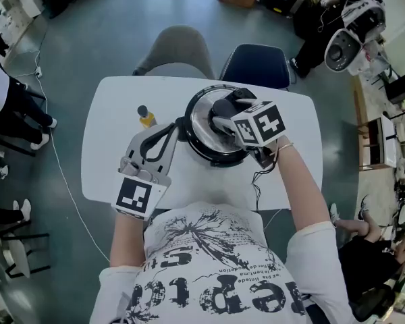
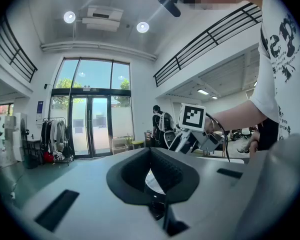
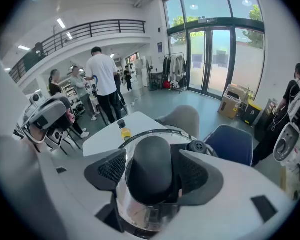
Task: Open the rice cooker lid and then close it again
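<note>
The lid (image 1: 199, 117) is down on the rice cooker (image 1: 214, 158). The right gripper (image 3: 151, 170) straddles its knob (image 3: 150, 156) with slack jaws. The left gripper (image 1: 175, 127) is closed at the cooker's side. Opening probably still lies ahead.

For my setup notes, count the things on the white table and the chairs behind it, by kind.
rice cooker: 1
yellow bottle: 1
chairs: 2, the grey chair and the blue chair
total: 4

rice cooker (image 1: 201, 117) 1 | bottle (image 1: 146, 117) 1 | chairs (image 1: 179, 49) (image 1: 255, 63) 2 | table (image 1: 111, 147) 1 | tools (image 1: 176, 125) (image 1: 224, 119) 2
</note>
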Tool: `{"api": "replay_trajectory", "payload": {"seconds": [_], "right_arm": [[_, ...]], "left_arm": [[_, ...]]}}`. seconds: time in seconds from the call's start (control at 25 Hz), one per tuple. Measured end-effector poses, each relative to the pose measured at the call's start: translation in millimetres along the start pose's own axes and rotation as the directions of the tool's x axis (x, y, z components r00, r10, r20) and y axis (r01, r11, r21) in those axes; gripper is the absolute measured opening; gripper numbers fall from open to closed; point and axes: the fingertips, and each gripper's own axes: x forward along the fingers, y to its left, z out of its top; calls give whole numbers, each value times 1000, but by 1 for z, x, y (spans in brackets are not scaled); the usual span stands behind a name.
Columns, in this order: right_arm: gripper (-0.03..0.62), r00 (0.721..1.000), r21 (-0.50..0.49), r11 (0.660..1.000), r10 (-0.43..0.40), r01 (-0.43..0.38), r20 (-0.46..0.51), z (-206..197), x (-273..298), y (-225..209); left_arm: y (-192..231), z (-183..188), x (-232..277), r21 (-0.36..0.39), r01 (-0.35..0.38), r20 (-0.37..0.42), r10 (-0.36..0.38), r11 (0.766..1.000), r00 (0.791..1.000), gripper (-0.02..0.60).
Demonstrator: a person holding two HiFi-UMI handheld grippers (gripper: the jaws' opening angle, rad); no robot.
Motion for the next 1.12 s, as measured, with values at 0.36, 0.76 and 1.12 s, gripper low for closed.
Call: {"api": "replay_trajectory", "payload": {"seconds": [0.36,0.76,1.12], "right_arm": [[182,962,-19,996,-80,88,261,33,-64,-10],[15,780,27,990,-128,141,613,28,-133,-19],[15,634,14,959,-198,283,748,-10,-165,-16]], "left_arm": [[-21,25,-2,17,-35,13,35,999,999,14],[-35,47,2,11,-79,43,79,997,996,14],[-54,54,13,26,-81,37,80,996,996,14]]}}
